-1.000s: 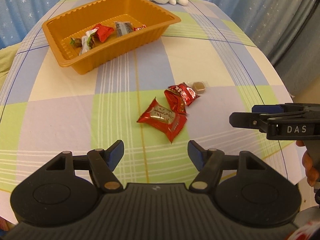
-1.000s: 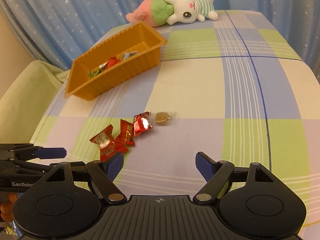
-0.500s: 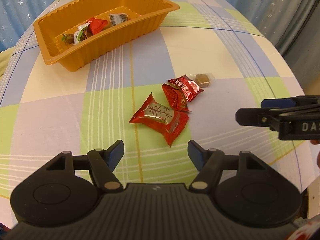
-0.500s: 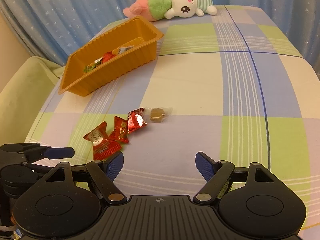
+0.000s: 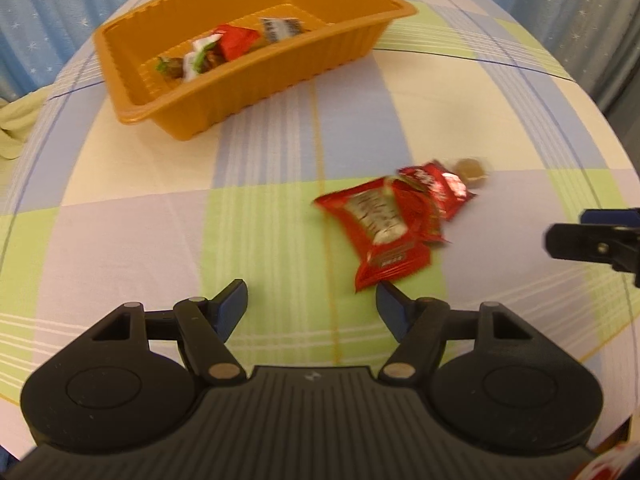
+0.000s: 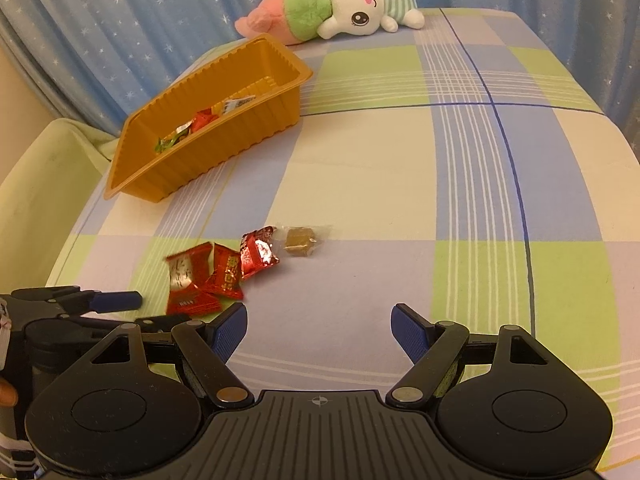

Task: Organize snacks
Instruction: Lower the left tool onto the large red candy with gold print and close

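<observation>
The step in hand looks like the approach to pick up a loose snack: the left gripper (image 5: 311, 304) hangs low over the desk (image 6: 400, 160) with its jaws spread wide and nothing between them. Its right fingertip sits just beside the near corner of the big red packet (image 5: 380, 236), so the next move calls for shifting the gripper right to straddle that packet, then closing on the crinkly foil without sliding it away.

Far left stands the orange tray (image 6: 256, 128), thin ribbed plastic, oblong, already holding a few wrapped sweets. The desk wears a soft checked cloth in blue, green and cream. In the middle lie three red foil packets, overlapping in a row: the big one, a middle packet (image 6: 228, 274) and a shiny small packet (image 6: 258, 252), then a brown candy (image 6: 298, 240) in clear wrap just beside. The right gripper (image 6: 319, 332) waits spread and empty, near them. A plush rabbit (image 6: 360, 8) lies at the far edge
</observation>
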`<state>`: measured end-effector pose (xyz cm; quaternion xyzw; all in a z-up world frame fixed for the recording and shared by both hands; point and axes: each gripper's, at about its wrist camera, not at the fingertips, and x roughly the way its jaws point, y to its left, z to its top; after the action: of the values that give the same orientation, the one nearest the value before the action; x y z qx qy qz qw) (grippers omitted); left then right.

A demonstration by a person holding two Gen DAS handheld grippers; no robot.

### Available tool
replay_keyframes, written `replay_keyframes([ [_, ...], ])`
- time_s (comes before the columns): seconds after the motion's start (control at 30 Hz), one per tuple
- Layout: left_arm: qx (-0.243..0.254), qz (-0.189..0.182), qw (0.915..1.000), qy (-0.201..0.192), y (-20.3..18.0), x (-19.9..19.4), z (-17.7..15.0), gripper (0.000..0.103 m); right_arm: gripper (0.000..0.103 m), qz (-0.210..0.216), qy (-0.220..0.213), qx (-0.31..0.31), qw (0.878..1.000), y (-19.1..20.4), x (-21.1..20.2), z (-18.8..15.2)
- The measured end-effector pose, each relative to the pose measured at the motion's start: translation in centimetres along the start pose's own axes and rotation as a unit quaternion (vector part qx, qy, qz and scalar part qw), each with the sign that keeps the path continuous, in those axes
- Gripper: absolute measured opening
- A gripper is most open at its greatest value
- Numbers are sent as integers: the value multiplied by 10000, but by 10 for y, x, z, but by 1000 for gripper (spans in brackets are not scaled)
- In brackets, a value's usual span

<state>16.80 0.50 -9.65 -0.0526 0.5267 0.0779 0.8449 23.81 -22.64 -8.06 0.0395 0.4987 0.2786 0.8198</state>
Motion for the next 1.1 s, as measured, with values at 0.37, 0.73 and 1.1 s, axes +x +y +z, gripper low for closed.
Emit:
replay_keyframes([
  [0.37,-156,23,9999,-21,25,-8,-2,68,79,-55,-15,95,9999,-4,3,3],
  [0.73,110,-507,9978,-414,2,-16,15,64,79,-123,-22,252,9996,-11,3,4],
  [1.1,180,-566,9978,-284,-10,8,40,49,79,-181,-15,314,9993,-16,4,4],
])
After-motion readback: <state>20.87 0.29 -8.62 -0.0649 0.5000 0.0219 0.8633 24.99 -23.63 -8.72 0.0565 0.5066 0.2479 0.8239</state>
